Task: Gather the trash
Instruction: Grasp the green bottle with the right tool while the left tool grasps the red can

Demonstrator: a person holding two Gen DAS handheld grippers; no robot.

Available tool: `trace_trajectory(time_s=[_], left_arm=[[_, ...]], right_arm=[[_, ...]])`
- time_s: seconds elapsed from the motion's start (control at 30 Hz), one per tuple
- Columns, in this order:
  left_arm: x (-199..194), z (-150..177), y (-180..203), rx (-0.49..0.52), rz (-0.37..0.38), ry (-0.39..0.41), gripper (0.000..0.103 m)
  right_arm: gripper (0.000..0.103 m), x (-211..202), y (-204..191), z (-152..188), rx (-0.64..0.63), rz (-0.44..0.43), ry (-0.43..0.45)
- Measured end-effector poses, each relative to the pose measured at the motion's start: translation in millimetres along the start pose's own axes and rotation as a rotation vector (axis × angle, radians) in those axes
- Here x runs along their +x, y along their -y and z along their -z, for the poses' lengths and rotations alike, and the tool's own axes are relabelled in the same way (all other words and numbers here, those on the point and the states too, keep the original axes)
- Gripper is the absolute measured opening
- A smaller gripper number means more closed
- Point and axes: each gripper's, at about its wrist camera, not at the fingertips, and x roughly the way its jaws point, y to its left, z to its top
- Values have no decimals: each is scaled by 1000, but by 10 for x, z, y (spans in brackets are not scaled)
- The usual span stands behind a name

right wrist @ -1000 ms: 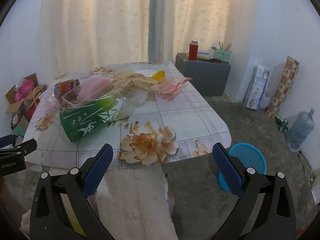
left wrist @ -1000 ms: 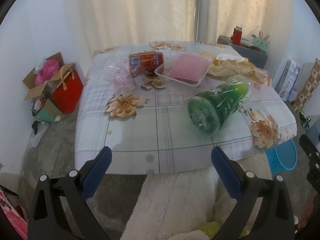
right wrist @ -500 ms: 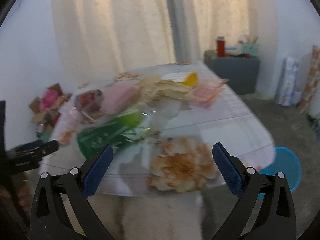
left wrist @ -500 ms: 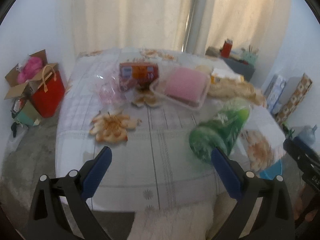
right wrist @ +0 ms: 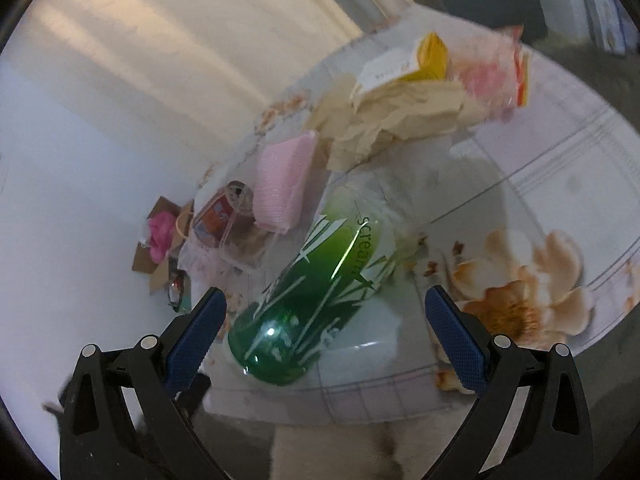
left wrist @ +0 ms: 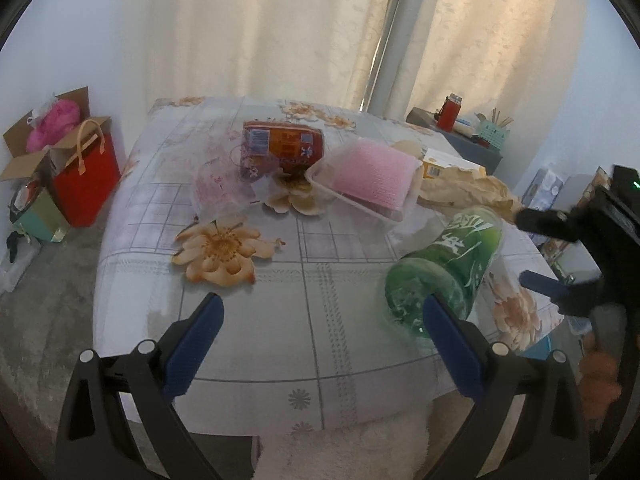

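Both jaws wide, empty. R gripper (right wrist: 326,328) just before green bottle (right wrist: 316,300) lying on table (right wrist: 540,200).

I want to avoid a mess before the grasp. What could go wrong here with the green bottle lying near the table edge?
1. The green plastic bottle lies on its side near the edge of the table; a nudge from the open right gripper may roll it off.
2. The clear plastic tray and crumpled brown paper lie close behind, so a push could shift them.
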Motion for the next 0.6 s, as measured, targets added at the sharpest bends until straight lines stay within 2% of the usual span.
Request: trace_trajectory(time_s=[0.17, 0.3, 0.47, 0.57, 0.6], left_arm=[[-21, -19, -159, 2, -2, 39, 97], [-25, -176, -292, 66, -7, 97, 97], [40, -710, -477, 210, -15, 216, 97], [182, -988, -518, 311, 7, 249, 97], [269, -1075, -488, 382, 17, 247, 97]], right_arm=[[95, 310, 54, -87, 165, 24, -66], [95, 437, 96, -118, 225, 55, -78], [95, 379, 163, -146, 249, 103, -50], [95, 373, 218, -150, 258, 110, -53], [95, 367, 235, -146, 260, 110, -58]])
